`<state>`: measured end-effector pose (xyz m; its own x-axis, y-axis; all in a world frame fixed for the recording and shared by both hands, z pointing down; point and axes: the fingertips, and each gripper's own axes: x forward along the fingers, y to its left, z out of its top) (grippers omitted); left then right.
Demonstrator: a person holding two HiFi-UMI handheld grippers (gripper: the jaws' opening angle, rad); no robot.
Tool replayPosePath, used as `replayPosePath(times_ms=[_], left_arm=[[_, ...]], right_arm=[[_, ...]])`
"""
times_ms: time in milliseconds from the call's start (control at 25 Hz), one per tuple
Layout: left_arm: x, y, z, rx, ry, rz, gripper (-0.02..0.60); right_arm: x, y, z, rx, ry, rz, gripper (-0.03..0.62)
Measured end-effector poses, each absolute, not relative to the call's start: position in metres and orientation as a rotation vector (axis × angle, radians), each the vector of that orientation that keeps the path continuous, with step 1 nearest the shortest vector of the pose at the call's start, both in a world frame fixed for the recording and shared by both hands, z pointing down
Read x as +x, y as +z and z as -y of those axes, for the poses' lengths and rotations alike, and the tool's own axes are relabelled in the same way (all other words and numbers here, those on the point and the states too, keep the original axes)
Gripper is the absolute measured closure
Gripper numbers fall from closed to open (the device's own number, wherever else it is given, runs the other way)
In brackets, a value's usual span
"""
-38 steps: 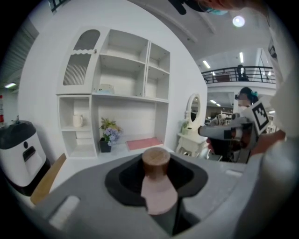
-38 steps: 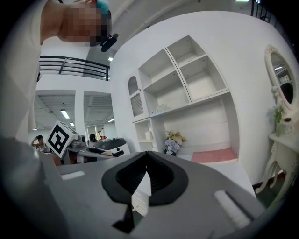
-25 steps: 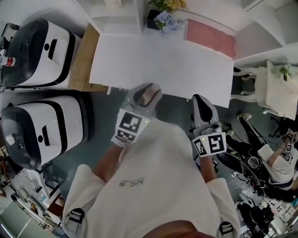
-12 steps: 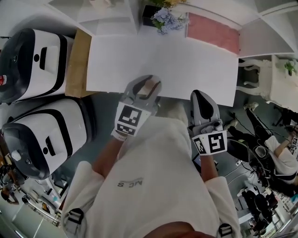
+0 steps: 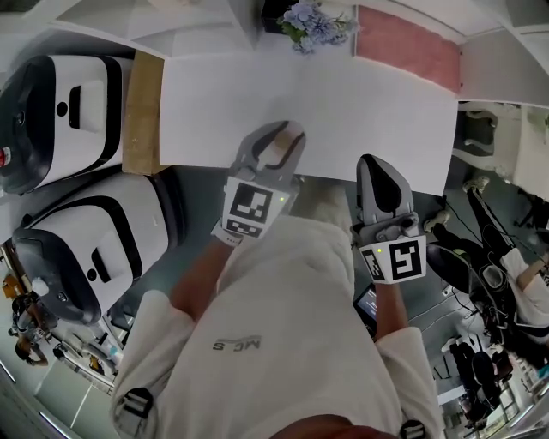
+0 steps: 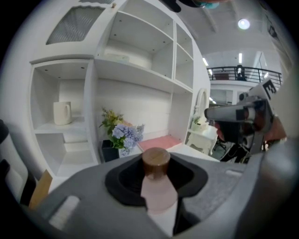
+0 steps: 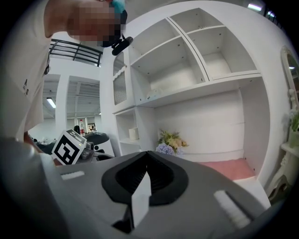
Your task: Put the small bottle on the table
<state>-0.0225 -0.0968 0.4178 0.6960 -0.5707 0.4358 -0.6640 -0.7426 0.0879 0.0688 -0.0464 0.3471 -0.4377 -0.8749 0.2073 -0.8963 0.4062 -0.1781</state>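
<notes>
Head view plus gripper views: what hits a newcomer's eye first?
The small pink bottle with a brown cap, clamped between the left gripper's jaws over the white table's near edge. Then the two big white-and-black machines beside the table at the left.

Head view steeply down; gripper views forward, sharing flowers [image 6: 125, 134].

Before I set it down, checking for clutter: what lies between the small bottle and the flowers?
Only bare white table between the small bottle and the flowers, seen in the head view.
</notes>
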Motion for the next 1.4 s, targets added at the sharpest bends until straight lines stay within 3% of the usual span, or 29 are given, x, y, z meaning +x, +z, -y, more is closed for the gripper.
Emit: replayPosePath(times_ms=[1400], left_arm=[[0.007,0.567,0.219,2.554,0.616,1.257,0.453]], right_arm=[[0.073,0.426,0.124,1.454,0.448,2.618,0.594]])
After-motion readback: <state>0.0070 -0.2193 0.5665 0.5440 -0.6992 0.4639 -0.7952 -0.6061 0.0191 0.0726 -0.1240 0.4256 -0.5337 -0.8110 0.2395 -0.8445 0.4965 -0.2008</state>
